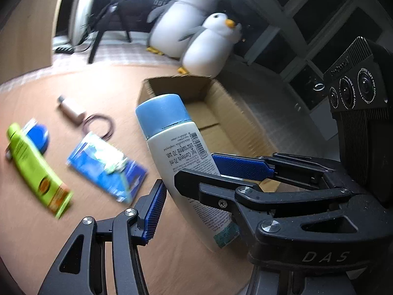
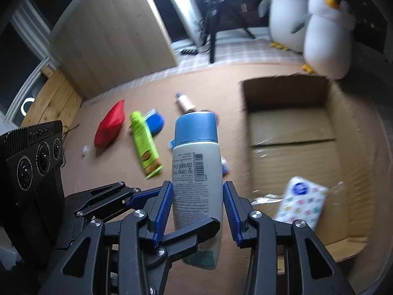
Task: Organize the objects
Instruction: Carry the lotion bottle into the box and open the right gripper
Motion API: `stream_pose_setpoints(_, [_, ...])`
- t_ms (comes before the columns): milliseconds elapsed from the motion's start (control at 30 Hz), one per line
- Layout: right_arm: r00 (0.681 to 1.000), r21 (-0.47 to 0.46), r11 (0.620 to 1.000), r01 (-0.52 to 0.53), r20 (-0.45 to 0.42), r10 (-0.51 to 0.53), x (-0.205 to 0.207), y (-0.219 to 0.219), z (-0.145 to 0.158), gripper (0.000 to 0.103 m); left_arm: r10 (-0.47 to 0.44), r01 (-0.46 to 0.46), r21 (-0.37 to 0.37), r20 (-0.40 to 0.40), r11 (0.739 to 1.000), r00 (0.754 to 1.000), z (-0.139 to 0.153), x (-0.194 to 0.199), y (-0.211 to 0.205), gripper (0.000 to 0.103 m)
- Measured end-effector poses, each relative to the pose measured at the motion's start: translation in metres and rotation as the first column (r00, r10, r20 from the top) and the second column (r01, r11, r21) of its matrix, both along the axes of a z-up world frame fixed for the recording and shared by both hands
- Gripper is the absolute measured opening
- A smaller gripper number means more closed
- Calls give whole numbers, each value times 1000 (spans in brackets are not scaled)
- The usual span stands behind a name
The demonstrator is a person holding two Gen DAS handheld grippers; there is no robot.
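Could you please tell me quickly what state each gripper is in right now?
Left gripper: closed, holding the bottle.
Right gripper: closed, holding the same bottle.

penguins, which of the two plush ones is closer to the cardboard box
The smaller white plush penguin, standing right behind the open cardboard box. The larger white plush penguin sits farther back, partly hidden behind the smaller one.

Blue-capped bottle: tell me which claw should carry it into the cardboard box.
Right. Both claws grip the bottle, but the cardboard box lies open right beside the right claw, with bare floor behind the patterned packet. The left claw would probably have to reach across.
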State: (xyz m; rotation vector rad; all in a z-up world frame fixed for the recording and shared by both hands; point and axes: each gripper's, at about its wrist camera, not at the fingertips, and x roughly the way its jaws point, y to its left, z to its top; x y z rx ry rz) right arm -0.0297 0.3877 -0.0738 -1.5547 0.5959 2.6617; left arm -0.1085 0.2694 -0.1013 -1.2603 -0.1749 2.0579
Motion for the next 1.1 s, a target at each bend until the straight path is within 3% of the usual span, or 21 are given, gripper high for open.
stream_pose_setpoints(233, [998,22,998,60,0,-60,4,44,3,39,-38,38,3,1,999,999,-3,-22,55,56])
stream_pose_setpoints(500, [995,23,995,102,-7,-102,-6,77,3,39,-41,40,-21,-35,999,999,1,-48,86,56])
stream_pose_setpoints(600, [994,32,994,107,-20,-106,-16,82,5,40,-19,17,-44,-25,999,1000,-1,-63,90,66])
stream_pose_setpoints(700, [991,26,991,131,-38,-130,-20,86,5,53,-5,4,-50,-31,999,999,-2,-68,82,72])
stream_pose_setpoints(900, [991,43,990,131,-45,-129,-17,81,4,57,28,-30,-61,-39,998,999,-2,-64,46,72])
stream_pose_setpoints(1100, [990,34,992,119,-75,-116,-14,65,9,60,101,-104,-64,-45,993,994,4,-53,-22,72])
